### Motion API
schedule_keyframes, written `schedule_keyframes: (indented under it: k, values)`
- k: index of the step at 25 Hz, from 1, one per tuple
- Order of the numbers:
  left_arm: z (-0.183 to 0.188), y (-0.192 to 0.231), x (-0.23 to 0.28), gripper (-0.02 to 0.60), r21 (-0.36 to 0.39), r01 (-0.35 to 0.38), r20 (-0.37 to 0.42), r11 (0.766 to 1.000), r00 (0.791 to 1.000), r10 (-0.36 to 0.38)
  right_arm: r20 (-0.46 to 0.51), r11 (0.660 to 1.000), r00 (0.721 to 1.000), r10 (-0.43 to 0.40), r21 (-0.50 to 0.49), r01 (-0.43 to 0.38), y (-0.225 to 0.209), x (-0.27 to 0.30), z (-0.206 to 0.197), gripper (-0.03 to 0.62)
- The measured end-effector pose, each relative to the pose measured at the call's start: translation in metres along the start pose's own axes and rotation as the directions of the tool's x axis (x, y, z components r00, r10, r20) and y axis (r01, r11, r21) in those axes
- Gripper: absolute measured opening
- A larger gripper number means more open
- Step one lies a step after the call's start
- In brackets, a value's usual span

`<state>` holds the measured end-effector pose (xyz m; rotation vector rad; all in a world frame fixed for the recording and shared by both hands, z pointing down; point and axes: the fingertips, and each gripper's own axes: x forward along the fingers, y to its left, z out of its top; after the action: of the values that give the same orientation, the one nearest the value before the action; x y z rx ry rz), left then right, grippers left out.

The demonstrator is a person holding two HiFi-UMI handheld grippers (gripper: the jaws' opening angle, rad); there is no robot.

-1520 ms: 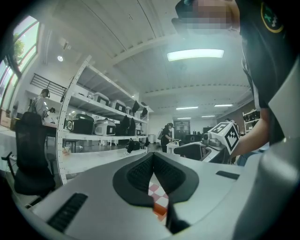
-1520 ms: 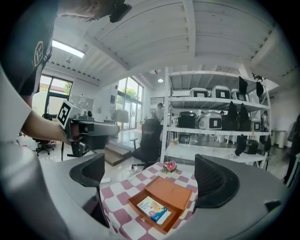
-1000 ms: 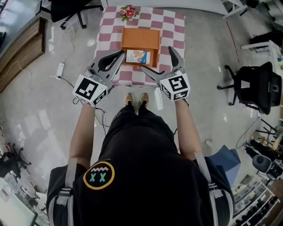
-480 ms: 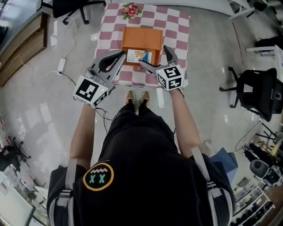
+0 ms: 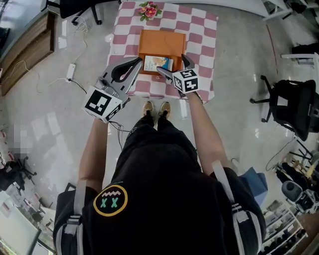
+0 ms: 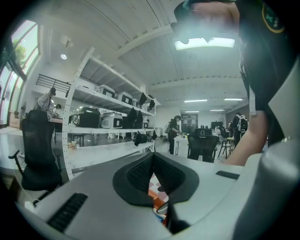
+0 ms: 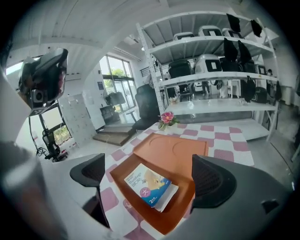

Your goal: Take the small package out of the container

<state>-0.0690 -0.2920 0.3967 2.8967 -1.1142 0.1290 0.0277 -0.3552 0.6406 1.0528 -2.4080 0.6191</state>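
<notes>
Pink-checked tablecloth (image 5: 202,35) under the orange container (image 5: 159,42), glossy pale floor (image 5: 50,124) around.

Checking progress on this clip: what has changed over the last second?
The right gripper moved forward from the near edge of the table to the near right corner of the orange container, jaws apart, nothing held. The left gripper stayed put, jaws together; the small package still lies in the container.

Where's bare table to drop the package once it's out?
Bare checkered cloth left of the orange container, and a similar strip on its right. Far edge tighter by the flowers. Near edge is crowded: left gripper and right gripper hover there.
</notes>
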Motion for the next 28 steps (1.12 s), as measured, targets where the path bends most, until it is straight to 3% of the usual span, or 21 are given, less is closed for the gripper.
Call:
schedule_keyframes:
  k: [9, 21, 28]
  values:
    - [-0.007, 0.006, 0.005, 0.017, -0.008, 0.002, -0.022, 1.000, 1.000, -0.002, -0.102, 0.998, 0.994, 0.031, 0.058, -0.025, -0.004, 0.029, -0.036, 0.591]
    - [-0.011, 0.012, 0.003, 0.017, -0.023, -0.007, -0.027, 1.000, 1.000, 0.006, -0.176, 0.970, 0.982, 0.076, 0.240, -0.032, -0.003, 0.052, -0.062, 0.591]
    - [-0.015, 0.015, 0.002, 0.017, -0.033, -0.013, -0.028, 0.999, 1.000, 0.012, -0.303, 0.953, 0.949, 0.082, 0.302, 0.014, -0.001, 0.063, -0.087, 0.591]
